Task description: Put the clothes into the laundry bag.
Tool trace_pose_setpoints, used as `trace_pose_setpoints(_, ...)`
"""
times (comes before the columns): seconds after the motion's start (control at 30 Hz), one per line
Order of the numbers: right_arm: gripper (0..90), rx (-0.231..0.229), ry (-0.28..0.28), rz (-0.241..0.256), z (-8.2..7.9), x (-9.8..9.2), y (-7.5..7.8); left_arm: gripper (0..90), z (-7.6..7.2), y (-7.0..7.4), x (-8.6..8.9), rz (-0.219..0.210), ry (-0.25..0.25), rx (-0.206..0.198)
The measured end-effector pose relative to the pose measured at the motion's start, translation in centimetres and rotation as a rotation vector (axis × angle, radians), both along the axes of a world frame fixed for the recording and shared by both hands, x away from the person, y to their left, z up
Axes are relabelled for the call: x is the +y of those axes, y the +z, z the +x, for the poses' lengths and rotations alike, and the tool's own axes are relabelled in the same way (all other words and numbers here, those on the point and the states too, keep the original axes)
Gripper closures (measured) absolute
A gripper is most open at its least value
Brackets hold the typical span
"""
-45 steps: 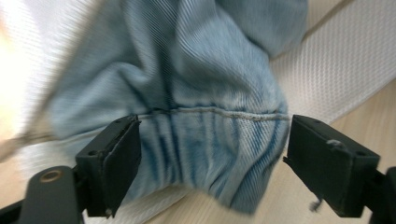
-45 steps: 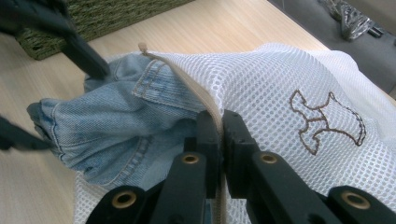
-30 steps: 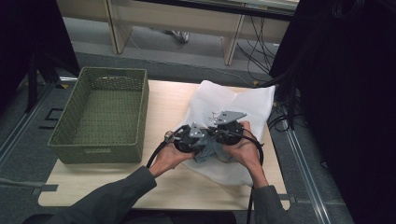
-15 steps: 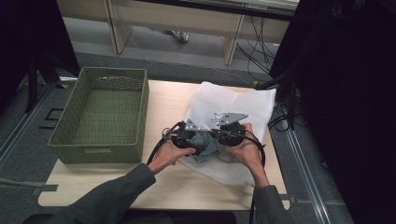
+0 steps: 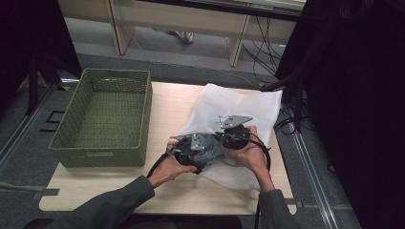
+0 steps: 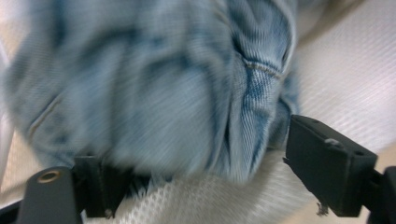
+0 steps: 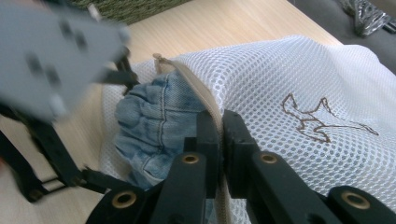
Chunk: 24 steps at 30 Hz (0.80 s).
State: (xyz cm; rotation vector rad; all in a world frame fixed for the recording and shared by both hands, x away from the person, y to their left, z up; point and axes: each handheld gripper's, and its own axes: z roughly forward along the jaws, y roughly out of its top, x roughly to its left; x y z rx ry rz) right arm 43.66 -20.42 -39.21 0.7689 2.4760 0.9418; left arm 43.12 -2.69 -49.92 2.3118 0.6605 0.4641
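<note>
Where the white mesh bag lies on the right half of the surface, reaching its far and right edges, both grippers work at the bag's near-left mouth. The right gripper has its jaws pressed together on the bag's zipper edge, holding it up. The left gripper has its jaws spread wide around bunched jeans, with a gap at one jaw; whether the cloth is clamped cannot be told. The jeans sit at the bag's opening, partly inside. A green basket occupies the left edge of the surface, well apart.
</note>
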Motion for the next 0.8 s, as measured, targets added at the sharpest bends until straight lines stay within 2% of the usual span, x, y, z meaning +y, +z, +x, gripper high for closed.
trace_pose_setpoints(0.03, 87.4, -0.010, 0.008, -0.003, 0.1, 0.1, -0.2, 17.7, 0.1, -0.2, -0.4, -0.003, -0.002, 0.017)
trace_pose_setpoints(0.07, 87.4, -0.003, -0.007, -0.011, 0.0, 0.1, -0.3, 23.0, 0.1, 0.0, -0.5, 0.012, 0.014, -0.017)
trace_pose_setpoints(0.1, 87.4, 0.004, -0.005, -0.016, 0.1, 0.1, -0.5, 35.2, 0.2, 0.1, -0.6, 0.022, 0.008, -0.056)
trace_pose_setpoints(0.13, 87.4, -0.017, 0.023, -0.019, 0.4, 0.1, -0.7, 46.5, 0.3, 0.2, -0.7, 0.020, -0.010, -0.064)
trace_pose_setpoints(0.17, 87.4, 0.006, -0.005, -0.010, 0.2, 0.2, -0.8, 57.0, 0.3, 0.3, -0.8, 0.018, -0.022, -0.071)
trace_pose_setpoints(0.2, 87.4, 0.005, -0.004, -0.013, 0.2, 0.1, -0.8, 65.3, 0.2, 0.3, -1.1, 0.021, -0.015, -0.097)
trace_pose_setpoints(0.27, 87.4, 0.007, -0.008, -0.014, 0.2, 0.0, -0.7, 75.8, 0.1, 0.4, -1.3, 0.002, -0.015, -0.110)
trace_pose_setpoints(0.3, 87.4, -0.011, -0.004, -0.004, 0.2, 0.0, -0.7, 77.4, 0.2, 0.6, -1.4, -0.014, -0.013, -0.114)
trace_pose_setpoints(0.33, 87.5, 0.003, -0.006, -0.008, 0.2, -0.1, -0.5, 78.2, 0.3, 0.9, -1.6, -0.032, -0.005, -0.113)
trace_pose_setpoints(0.37, 87.4, -0.001, 0.018, -0.002, 0.3, -0.1, -0.4, 78.7, 0.6, 1.1, -1.7, -0.054, -0.002, -0.110)
trace_pose_setpoints(0.4, 87.5, 0.005, 0.002, 0.009, 0.2, -0.1, -0.3, 79.0, 1.1, 1.6, -1.8, -0.060, 0.024, -0.126)
trace_pose_setpoints(0.43, 87.5, 0.000, 0.002, 0.010, 0.1, -0.1, -0.2, 79.3, 1.3, 1.9, -2.1, -0.104, 0.048, -0.105)
trace_pose_setpoints(0.47, 87.5, 0.000, -0.001, 0.015, 0.1, -0.1, -0.2, 79.5, 1.8, 2.2, -2.3, -0.129, 0.062, -0.120)
trace_pose_setpoints(0.5, 87.5, -0.013, 0.012, 0.012, 0.2, -0.1, -0.1, 79.7, 2.2, 2.4, -2.5, -0.132, 0.060, -0.114)
trace_pose_setpoints(0.53, 87.5, -0.018, -0.003, 0.021, 0.2, -0.2, -0.1, 79.7, 2.6, 2.4, -2.8, -0.162, 0.083, -0.118)
trace_pose_setpoints(0.57, 87.5, 0.000, -0.005, 0.021, 0.2, -0.3, -0.1, 79.7, 3.0, 2.2, -2.7, -0.141, 0.079, -0.118)
trace_pose_setpoints(0.6, 87.5, -0.005, -0.001, 0.012, 0.3, -0.5, -0.2, 79.5, 3.3, 1.7, -2.8, -0.143, 0.087, -0.109)
trace_pose_setpoints(0.63, 87.6, -0.002, -0.008, 0.011, 0.4, -0.7, -0.4, 79.0, 3.6, 1.0, -2.8, -0.145, 0.083, -0.082)
trace_pose_setpoints(0.67, 87.6, 0.000, -0.023, 0.021, 0.4, -0.6, -0.8, 77.8, 3.5, 0.1, -3.0, -0.191, 0.106, -0.055)
trace_pose_setpoints(0.7, 87.6, 0.015, 0.000, 0.008, 0.5, -0.8, -0.8, 76.3, 3.5, -0.3, -2.9, -0.205, 0.107, -0.040)
trace_pose_setpoints(0.77, 87.6, -0.005, -0.027, -0.002, 0.5, -0.7, -1.2, 72.6, 3.2, -0.5, -2.5, -0.228, 0.106, -0.018)
trace_pose_setpoints(0.8, 87.6, 0.023, -0.020, 0.001, 0.5, -0.8, -1.2, 69.7, 3.0, -0.1, -2.1, -0.224, 0.099, -0.012)
